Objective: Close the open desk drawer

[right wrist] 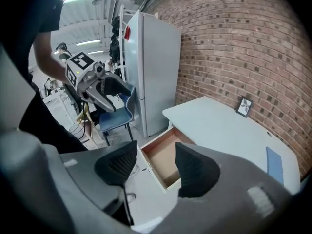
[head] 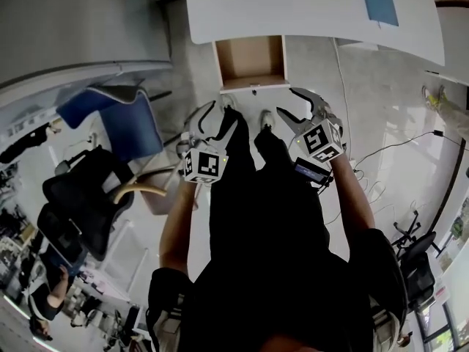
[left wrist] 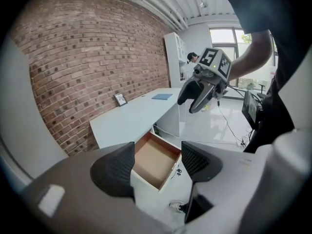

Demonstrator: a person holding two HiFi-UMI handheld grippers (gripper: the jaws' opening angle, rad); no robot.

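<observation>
Drawer (head: 251, 61) pulled out from the white desk (head: 308, 9), a shallow brown box with a flat white front.
Left gripper (head: 223, 114) and right gripper (head: 291, 103) hover near it, ribbed black jaws spread wide, holding nothing; blue chair (head: 128, 123) alongside.

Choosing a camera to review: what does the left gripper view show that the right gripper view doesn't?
Only the left gripper view: the right gripper, open, against bright windows. Only the right gripper view: the left gripper, a blue chair and a tall white cabinet. Both: the open wood-lined drawer of the white desk, before a red brick wall.
</observation>
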